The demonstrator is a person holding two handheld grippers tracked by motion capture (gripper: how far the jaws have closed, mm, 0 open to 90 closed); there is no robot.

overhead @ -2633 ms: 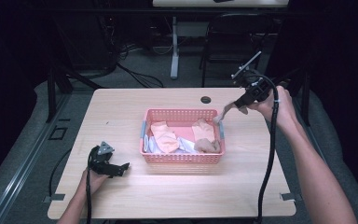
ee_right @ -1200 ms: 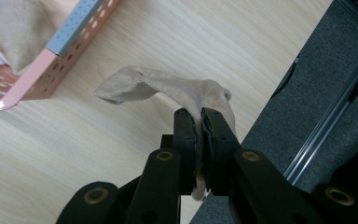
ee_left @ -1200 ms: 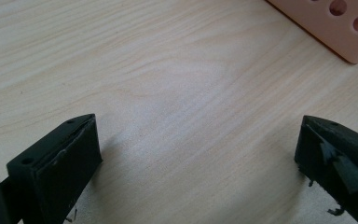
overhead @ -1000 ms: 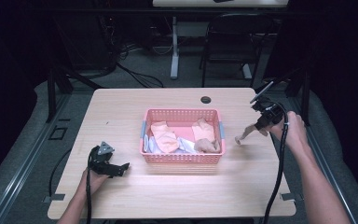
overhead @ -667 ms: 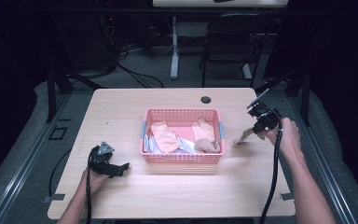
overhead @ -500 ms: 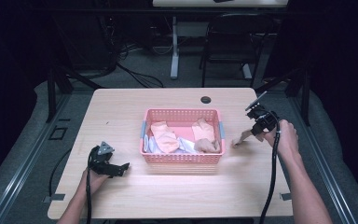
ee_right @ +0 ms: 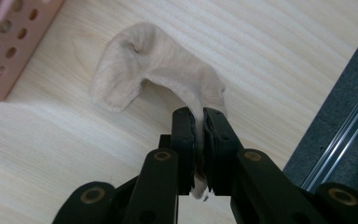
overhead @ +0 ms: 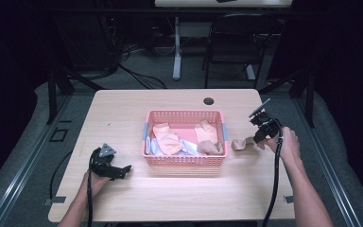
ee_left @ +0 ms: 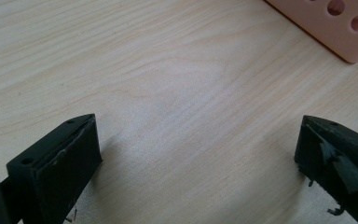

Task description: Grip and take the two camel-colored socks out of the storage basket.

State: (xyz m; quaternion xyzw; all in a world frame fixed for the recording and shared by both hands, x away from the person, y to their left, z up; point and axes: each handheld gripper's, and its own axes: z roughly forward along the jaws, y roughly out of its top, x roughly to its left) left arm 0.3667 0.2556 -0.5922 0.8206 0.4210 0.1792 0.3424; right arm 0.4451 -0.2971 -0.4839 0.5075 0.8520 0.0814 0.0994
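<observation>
1. The right gripper (ee_right: 199, 122) has its 2 black jaws clamped on the edge of a beige sock (ee_right: 144, 70), the fabric pinched flat between the pads; in the high view the same gripper (overhead: 260, 137) sits low at the table's right side.
2. The sock (overhead: 240, 144) lies draped on the wooden table (overhead: 179, 194), just beside the right end of the pink basket (overhead: 185, 159) and outside it, its free end curling toward the basket wall.
3. The left gripper (ee_left: 196, 158) rests on the table near the front left corner, jaws spread wide with nothing between them; the high view shows it (overhead: 116, 171) well apart from the basket.
4. More socks, peach and pale (overhead: 166, 138), remain heaped inside the basket.
5. The step in hand appears to be laying the sock down: it goes best if the fabric settles flat before the jaws part, and clear of the table's right edge.
</observation>
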